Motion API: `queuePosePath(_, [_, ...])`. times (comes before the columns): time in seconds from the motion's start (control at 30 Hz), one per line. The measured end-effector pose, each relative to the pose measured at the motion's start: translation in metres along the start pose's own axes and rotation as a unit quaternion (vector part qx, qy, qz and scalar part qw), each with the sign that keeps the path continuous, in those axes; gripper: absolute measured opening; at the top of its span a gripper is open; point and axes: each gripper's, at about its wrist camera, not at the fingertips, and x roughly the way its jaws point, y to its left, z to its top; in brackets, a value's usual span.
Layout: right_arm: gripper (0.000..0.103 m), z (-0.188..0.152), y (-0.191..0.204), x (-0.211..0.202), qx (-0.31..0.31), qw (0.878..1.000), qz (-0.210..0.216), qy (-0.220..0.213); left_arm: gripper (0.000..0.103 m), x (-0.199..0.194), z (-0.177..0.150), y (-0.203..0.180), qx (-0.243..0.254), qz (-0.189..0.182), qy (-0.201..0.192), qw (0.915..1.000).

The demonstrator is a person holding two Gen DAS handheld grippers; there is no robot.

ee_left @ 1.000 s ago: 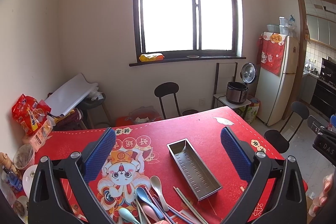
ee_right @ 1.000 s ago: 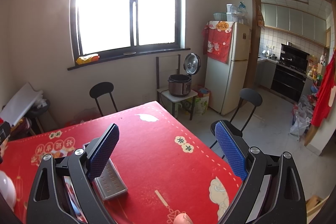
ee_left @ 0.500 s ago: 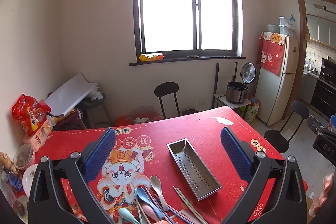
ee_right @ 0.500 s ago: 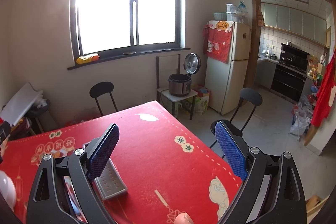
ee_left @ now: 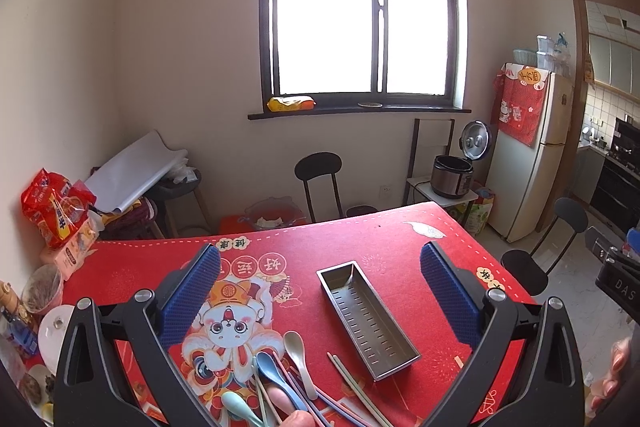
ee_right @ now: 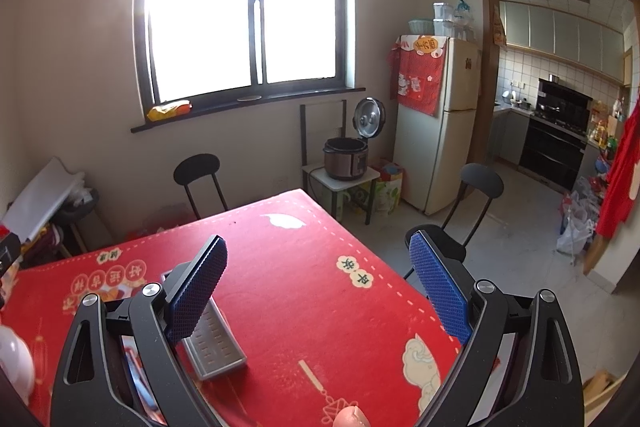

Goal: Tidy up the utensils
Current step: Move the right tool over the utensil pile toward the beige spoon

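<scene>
The left gripper (ee_left: 320, 291) hangs above the red tablecloth (ee_left: 392, 235), fingers spread wide and empty. Below it lie loose pastel spoons (ee_left: 298, 349) and chopsticks (ee_left: 352, 383), just beside the perforated steel tray (ee_left: 366, 311), which holds nothing. Best to drop onto one spoon handle, clear of its neighbours. The right gripper (ee_right: 318, 291) is likewise wide and empty over bare cloth.

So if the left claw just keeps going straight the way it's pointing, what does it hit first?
Probably nothing on the table. The left claw is open and aimed above the metal tray and the spoons, toward the black chair by the far wall. Depth is hard to judge through the fisheye.
</scene>
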Motion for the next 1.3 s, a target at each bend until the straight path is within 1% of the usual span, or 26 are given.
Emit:
queuePosePath(0.07, [0.090,-0.003,0.000,0.006,0.003,1.000,0.012,0.010,0.098,0.004,-0.001,0.006,-0.011,-0.012,0.011,0.9998])
queuePosePath(0.13, [0.090,-0.009,0.001,0.018,0.008,0.998,0.044,0.034,0.098,0.010,-0.004,0.014,-0.025,-0.019,0.025,0.9992])
queuePosePath(0.2, [0.090,-0.017,0.004,0.031,0.008,0.995,0.074,0.059,0.098,0.015,-0.010,0.027,-0.051,-0.027,0.037,0.9976])
queuePosePath(0.23, [0.090,-0.022,0.008,0.038,0.002,0.994,0.087,0.070,0.098,0.018,-0.013,0.033,-0.063,-0.025,0.042,0.9968])
queuePosePath(0.3, [0.090,-0.033,0.018,0.049,-0.017,0.991,0.102,0.085,0.098,0.023,-0.020,0.046,-0.075,-0.010,0.053,0.9957])
queuePosePath(0.37, [0.090,-0.043,0.027,0.060,-0.037,0.987,0.126,0.094,0.098,0.028,-0.029,0.059,-0.078,0.014,0.064,0.9948])
queuePosePath(0.43, [0.090,-0.057,0.037,0.074,-0.053,0.980,0.157,0.111,0.098,0.031,-0.040,0.071,-0.079,0.030,0.069,0.9940])
queuePosePath(0.5, [0.090,-0.071,0.044,0.088,-0.057,0.972,0.180,0.139,0.098,0.034,-0.053,0.085,-0.084,0.049,0.074,0.9925])
queuePosePath(0.57, [0.090,-0.087,0.053,0.105,-0.058,0.962,0.198,0.177,0.098,0.037,-0.067,0.099,-0.093,0.066,0.087,0.9897])
queuePosePath(0.63, [0.090,-0.105,0.063,0.119,-0.074,0.955,0.204,0.202,0.098,0.041,-0.083,0.113,-0.099,0.082,0.097,0.9869])
queuePosePath(0.7, [0.090,-0.121,0.075,0.129,-0.098,0.950,0.209,0.211,0.098,0.046,-0.099,0.123,-0.094,0.103,0.109,0.9842])
queuePosePath(0.77, [0.090,-0.137,0.088,0.139,-0.124,0.941,0.219,0.227,0.098,0.053,-0.118,0.133,-0.089,0.123,0.130,0.9799])
queuePosePath(0.83, [0.090,-0.150,0.100,0.145,-0.150,0.932,0.226,0.240,0.098,0.058,-0.139,0.143,-0.099,0.113,0.146,0.9778])
queuePosePath(0.93, [0.090,-0.170,0.114,0.152,-0.171,0.918,0.248,0.256,0.098,0.065,-0.169,0.147,-0.088,0.122,0.170,0.9740])
queuePosePath(0.97, [0.090,-0.176,0.119,0.155,-0.179,0.914,0.251,0.262,0.098,0.069,-0.179,0.146,-0.084,0.116,0.183,0.9726])
queuePosePath(1.03, [0.090,-0.187,0.128,0.158,-0.195,0.908,0.254,0.270,0.098,0.076,-0.198,0.142,-0.080,0.092,0.202,0.9717])
queuePosePath(1.1, [0.090,-0.196,0.134,0.162,-0.203,0.903,0.258,0.278,0.096,0.081,-0.213,0.136,-0.076,0.083,0.216,0.9699])
queuePosePath(1.13, [0.090,-0.200,0.136,0.164,-0.203,0.901,0.261,0.283,0.091,0.083,-0.219,0.131,-0.075,0.076,0.223,0.9690])
queuePosePath(1.17, [0.090,-0.204,0.138,0.166,-0.201,0.897,0.265,0.290,0.081,0.087,-0.223,0.128,-0.076,0.067,0.231,0.9677])
queuePosePath(1.2, [0.090,-0.207,0.139,0.168,-0.196,0.892,0.277,0.299,0.076,0.091,-0.228,0.127,-0.079,0.059,0.238,0.9663])
queuePosePath(1.23, [0.090,-0.210,0.140,0.170,-0.190,0.884,0.293,0.310,0.068,0.095,-0.232,0.126,-0.084,0.049,0.244,0.9648])
queuePosePath(1.27, [0.090,-0.213,0.140,0.172,-0.187,0.879,0.301,0.319,0.060,0.099,-0.236,0.125,-0.091,0.037,0.251,0.9631])
queuePosePath(1.3, [0.089,-0.216,0.140,0.172,-0.186,0.876,0.305,0.323,0.056,0.103,-0.241,0.125,-0.097,0.028,0.256,0.9613])
